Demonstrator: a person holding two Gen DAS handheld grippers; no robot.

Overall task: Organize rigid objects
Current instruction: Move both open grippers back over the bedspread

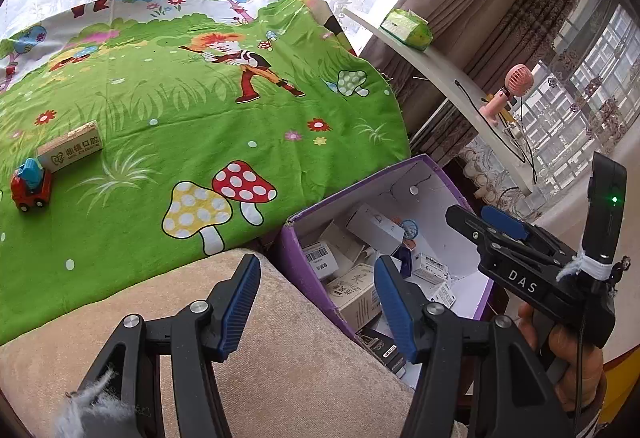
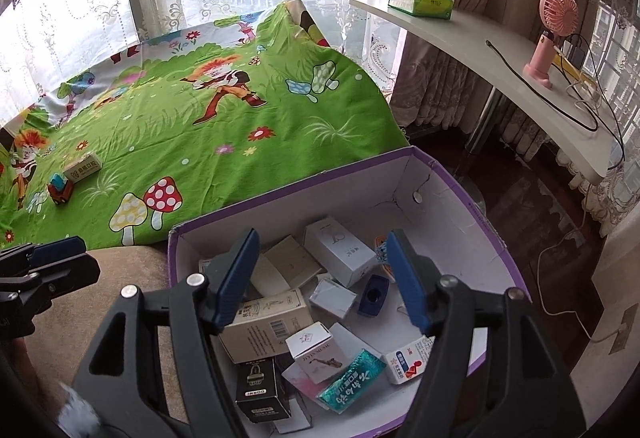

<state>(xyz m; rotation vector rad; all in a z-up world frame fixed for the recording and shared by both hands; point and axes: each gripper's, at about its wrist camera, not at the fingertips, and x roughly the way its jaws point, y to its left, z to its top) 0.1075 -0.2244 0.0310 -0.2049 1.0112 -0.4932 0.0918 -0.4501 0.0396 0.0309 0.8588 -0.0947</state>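
Your right gripper (image 2: 320, 278) fills the lower frame of its own view, tilted down over the purple box (image 2: 460, 181), jaws apart with nothing between them. Your left gripper (image 1: 316, 302), lower centre, is also spread and empty above the beige cushion (image 1: 280, 358). Inside the box, cartons read "JYYIN MUSIC" (image 2: 316, 352) and "DORMI" (image 2: 260, 390). At left on the green cloth (image 1: 180, 109) sit a toy truck (image 1: 30, 189) and a small carton (image 1: 70, 151).

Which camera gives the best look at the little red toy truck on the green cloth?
The left wrist view: the toy truck is larger there, its red body and blue top clear beside the small box. The right wrist view shows the truck smaller and farther off, with less detail.
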